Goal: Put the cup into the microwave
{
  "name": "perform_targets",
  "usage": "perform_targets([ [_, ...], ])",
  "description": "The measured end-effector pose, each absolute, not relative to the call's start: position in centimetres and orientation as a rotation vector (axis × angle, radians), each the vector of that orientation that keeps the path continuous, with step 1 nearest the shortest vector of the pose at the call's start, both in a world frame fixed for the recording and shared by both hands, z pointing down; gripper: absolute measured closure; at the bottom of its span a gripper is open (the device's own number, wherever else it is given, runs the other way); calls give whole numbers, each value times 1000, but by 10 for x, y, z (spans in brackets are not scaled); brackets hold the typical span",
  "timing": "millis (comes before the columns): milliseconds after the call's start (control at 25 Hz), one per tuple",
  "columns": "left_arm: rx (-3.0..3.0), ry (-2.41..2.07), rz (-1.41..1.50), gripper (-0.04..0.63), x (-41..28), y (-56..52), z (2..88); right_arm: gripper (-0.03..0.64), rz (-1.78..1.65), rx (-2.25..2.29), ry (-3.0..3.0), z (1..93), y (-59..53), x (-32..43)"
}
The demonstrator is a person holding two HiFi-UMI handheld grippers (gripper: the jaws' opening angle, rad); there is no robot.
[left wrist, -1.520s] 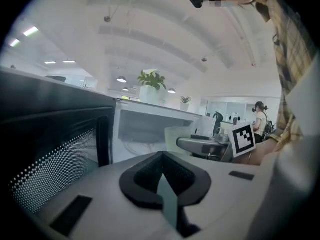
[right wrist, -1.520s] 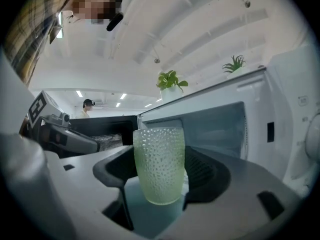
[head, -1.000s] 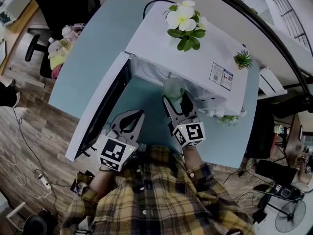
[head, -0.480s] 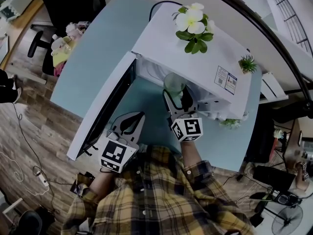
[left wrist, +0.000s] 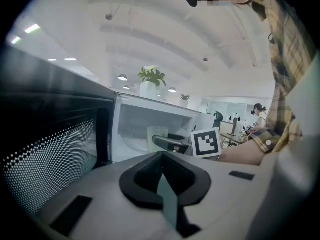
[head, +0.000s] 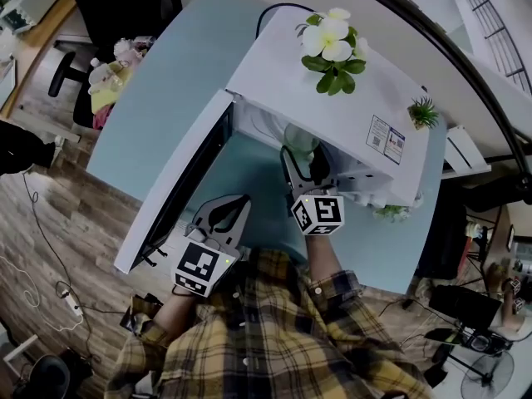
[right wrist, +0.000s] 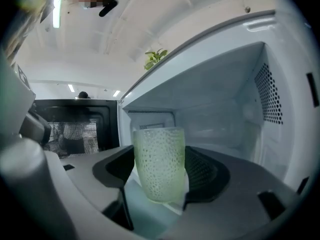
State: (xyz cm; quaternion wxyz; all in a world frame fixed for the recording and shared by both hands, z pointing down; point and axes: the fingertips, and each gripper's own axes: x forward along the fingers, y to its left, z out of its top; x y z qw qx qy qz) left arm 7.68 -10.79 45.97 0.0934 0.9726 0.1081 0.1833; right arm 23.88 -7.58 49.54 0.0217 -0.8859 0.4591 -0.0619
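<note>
A white microwave [head: 332,90] stands on the teal table [head: 166,90] with its door [head: 179,189] swung open to the left. My right gripper [head: 301,155] is shut on a pale green, dimpled cup [head: 298,136] and holds it upright at the mouth of the oven cavity. In the right gripper view the cup [right wrist: 159,164] sits between the black pads, with the white cavity [right wrist: 220,109] right behind it. My left gripper [head: 226,212] hovers near the table's front edge beside the door, jaws together and holding nothing. In the left gripper view the cup [left wrist: 156,138] shows at the oven opening.
A pot of white flowers [head: 331,38] and a small green plant [head: 423,111] stand on the microwave's top. Another small plant [head: 391,210] sits at its right front corner. Beyond the table's left edge are an office chair [head: 108,7] and soft toys [head: 112,71].
My right gripper has carried the cup a little farther forward, under the microwave's top edge. The left gripper has barely shifted.
</note>
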Motion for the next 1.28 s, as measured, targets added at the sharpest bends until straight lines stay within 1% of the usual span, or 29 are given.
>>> perform_targets([
  [280, 2880, 336, 555, 603, 79, -105, 462, 301, -248, -2774, 1390, 504, -73, 244],
  [480, 2877, 350, 560, 603, 78, -102, 463, 318, -382, -2806, 1379, 524, -71, 242],
  [640, 2875, 344, 561, 603, 77, -104, 463, 318, -400, -2829, 1358, 529, -66, 239],
  [760, 2872, 343, 562, 603, 76, -104, 463, 357, -408, -2846, 1334, 530, -61, 239],
  [1120, 2874, 338, 567, 603, 77, -104, 465, 399, -428, -2858, 1324, 534, -64, 246],
  [1160, 2874, 336, 566, 603, 77, -104, 465, 414, -430, -2865, 1318, 534, -64, 248],
  [1200, 2874, 333, 565, 603, 77, -104, 465, 452, -433, -2875, 1310, 535, -63, 249],
  [1280, 2874, 330, 564, 603, 77, -105, 465, 589, -438, -2891, 1300, 536, -63, 251],
])
